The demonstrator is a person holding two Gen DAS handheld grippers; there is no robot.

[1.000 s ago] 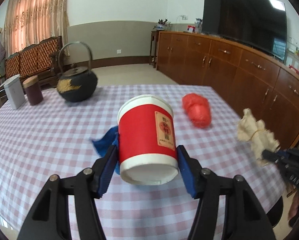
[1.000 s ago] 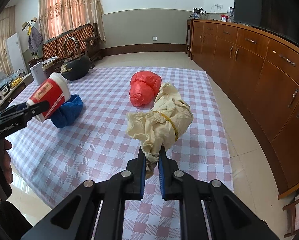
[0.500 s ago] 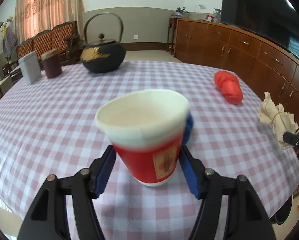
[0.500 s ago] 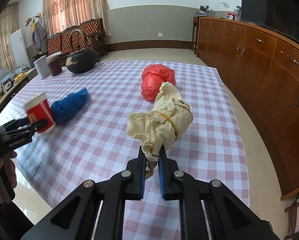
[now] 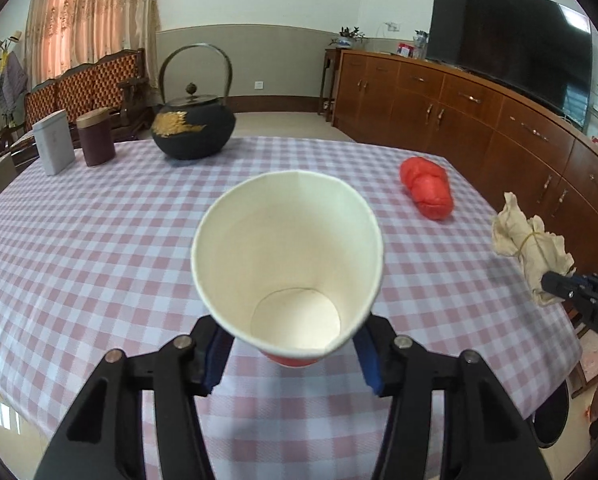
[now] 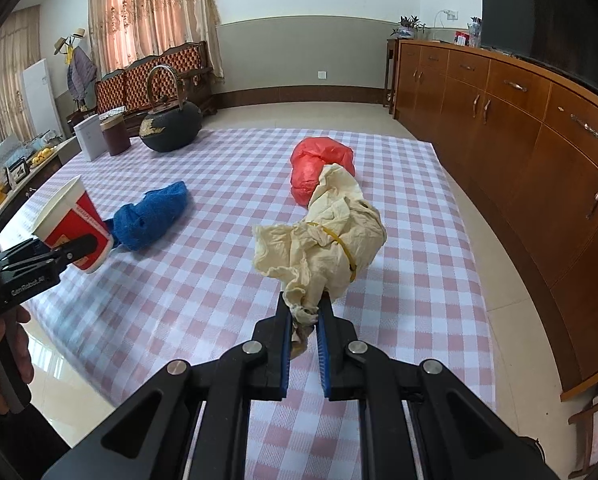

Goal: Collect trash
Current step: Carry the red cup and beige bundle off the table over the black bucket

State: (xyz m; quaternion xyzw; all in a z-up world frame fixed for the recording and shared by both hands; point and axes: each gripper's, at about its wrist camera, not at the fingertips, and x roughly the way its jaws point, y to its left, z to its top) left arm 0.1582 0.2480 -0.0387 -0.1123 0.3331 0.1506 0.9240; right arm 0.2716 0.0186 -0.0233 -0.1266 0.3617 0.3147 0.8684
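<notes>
The red paper cup (image 5: 289, 268) is clamped by its lower body between the blue pads of the left gripper (image 5: 293, 350), lifted off the table and tipped so its empty white mouth faces up and forward, which looks like a way of offering it as a bin. The right gripper (image 6: 303, 312) has its jaws pinched together on the tail of a cream crumpled wad (image 6: 325, 236) bound with a yellow rubber band, holding it in the air near the table's right edge, well apart from the cup; gripping the thin tail leaves the bulky end free to go into the cup first, I judge. Two more pieces of trash lie on the pink-and-white checked tablecloth (image 6: 219, 280): a blue wad (image 6: 153, 216) just beside the cup and a red plastic bundle (image 6: 319, 166) farther back. At the far end stand a black iron kettle (image 5: 193, 128), a dark brown canister (image 5: 95, 138) and a grey tin (image 5: 54, 148). Beyond the table, a long wooden sideboard (image 5: 479, 120) carries a television (image 5: 507, 40), and a carved bench sits under curtains.
</notes>
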